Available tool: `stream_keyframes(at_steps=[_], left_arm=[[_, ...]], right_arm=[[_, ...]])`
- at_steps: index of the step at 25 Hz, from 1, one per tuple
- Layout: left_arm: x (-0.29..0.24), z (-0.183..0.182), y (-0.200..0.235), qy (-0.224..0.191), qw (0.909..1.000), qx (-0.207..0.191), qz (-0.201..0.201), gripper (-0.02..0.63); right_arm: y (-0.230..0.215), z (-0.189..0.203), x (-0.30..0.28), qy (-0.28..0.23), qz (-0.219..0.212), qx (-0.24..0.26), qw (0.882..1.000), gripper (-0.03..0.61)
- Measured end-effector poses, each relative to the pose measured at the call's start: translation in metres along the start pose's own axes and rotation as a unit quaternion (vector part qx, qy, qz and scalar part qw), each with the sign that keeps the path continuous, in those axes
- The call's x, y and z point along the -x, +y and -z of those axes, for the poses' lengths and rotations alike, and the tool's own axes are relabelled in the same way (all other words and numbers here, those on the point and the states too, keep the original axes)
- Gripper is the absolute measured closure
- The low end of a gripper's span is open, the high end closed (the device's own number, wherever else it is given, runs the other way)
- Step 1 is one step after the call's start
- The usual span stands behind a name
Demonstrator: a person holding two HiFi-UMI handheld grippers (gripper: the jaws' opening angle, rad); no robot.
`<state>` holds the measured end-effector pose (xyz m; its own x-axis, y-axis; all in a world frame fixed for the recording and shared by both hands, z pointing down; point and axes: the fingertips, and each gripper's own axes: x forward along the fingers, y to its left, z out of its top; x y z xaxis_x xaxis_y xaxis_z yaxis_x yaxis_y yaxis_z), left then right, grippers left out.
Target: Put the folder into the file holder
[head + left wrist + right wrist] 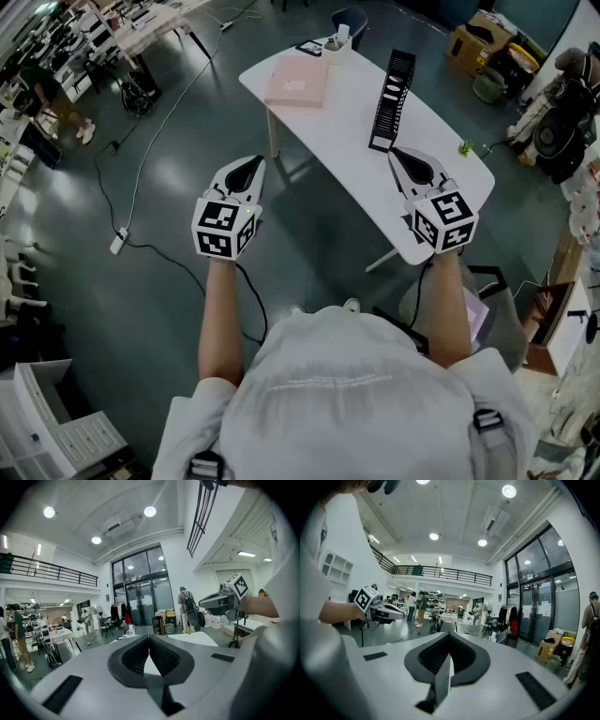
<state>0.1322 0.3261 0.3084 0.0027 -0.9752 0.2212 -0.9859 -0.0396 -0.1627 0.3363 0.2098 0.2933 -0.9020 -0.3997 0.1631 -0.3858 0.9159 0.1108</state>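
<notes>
The pink folder lies flat on the far left part of the white table. The black slotted file holder stands on the same table, to the folder's right. My left gripper is held over the floor, left of the table's near edge, its jaws shut with nothing between them. My right gripper hovers over the table's near right corner, just short of the file holder, also shut and empty. Both grippers are well apart from the folder.
A cup of pens and a dark flat item sit at the table's far end. A small green object lies near its right edge. A cable runs across the floor at left. Boxes stand at the back right.
</notes>
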Motion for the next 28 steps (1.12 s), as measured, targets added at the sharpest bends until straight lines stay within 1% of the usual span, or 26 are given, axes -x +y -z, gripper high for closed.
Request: stream_keyframes(at_steps=[6,10,12,15,17,19,20,22,23,24,25,26,28], left_arm=[[0.0,0.0,0.007,-0.002,1.0,-0.002,0.006,0.597],[0.0,0.001,0.009,-0.002,0.9999,-0.004,0.01,0.597],[0.0,0.004,0.013,-0.001,0.9999,-0.004,0.012,0.597],[0.002,0.007,0.021,-0.002,0.9999,0.001,0.012,0.597],[0.004,0.009,0.028,-0.005,0.9999,0.007,0.006,0.597],[0.007,0.011,0.036,-0.005,0.9999,0.013,-0.002,0.595],[0.008,0.012,0.041,-0.006,0.9998,0.016,-0.004,0.595],[0.01,0.017,0.049,-0.006,0.9997,0.022,-0.008,0.591],[0.011,0.019,0.052,-0.006,0.9996,0.025,-0.008,0.563],[0.013,0.021,0.055,-0.005,0.9996,0.027,-0.006,0.481],[0.014,0.024,0.057,-0.003,0.9996,0.027,-0.002,0.418],[0.015,0.025,0.059,-0.002,0.9996,0.027,0.002,0.395],[0.018,0.029,0.062,0.001,0.9996,0.026,0.011,0.383]], right_arm=[[0.006,-0.002,-0.008,-0.002,0.001,0.001,1.0,0.555],[0.002,-0.006,-0.011,-0.019,0.01,-0.033,0.999,0.555],[0.004,-0.008,-0.014,-0.02,0.006,-0.041,0.999,0.555],[0.013,-0.005,-0.023,-0.008,-0.004,-0.033,0.999,0.555],[0.018,-0.005,-0.029,-0.002,-0.007,-0.03,1.0,0.555],[0.023,-0.007,-0.033,-0.003,-0.012,-0.038,0.999,0.554],[0.025,-0.007,-0.036,-0.004,-0.016,-0.043,0.999,0.542],[0.03,-0.008,-0.041,-0.005,-0.023,-0.051,0.998,0.477],[0.033,-0.009,-0.043,-0.006,-0.025,-0.053,0.998,0.448],[0.035,-0.01,-0.045,-0.007,-0.026,-0.055,0.998,0.419],[0.038,-0.01,-0.046,-0.007,-0.027,-0.055,0.998,0.397],[0.042,-0.011,-0.048,-0.007,-0.027,-0.054,0.998,0.379],[0.049,-0.012,-0.053,-0.006,-0.03,-0.048,0.998,0.341]])
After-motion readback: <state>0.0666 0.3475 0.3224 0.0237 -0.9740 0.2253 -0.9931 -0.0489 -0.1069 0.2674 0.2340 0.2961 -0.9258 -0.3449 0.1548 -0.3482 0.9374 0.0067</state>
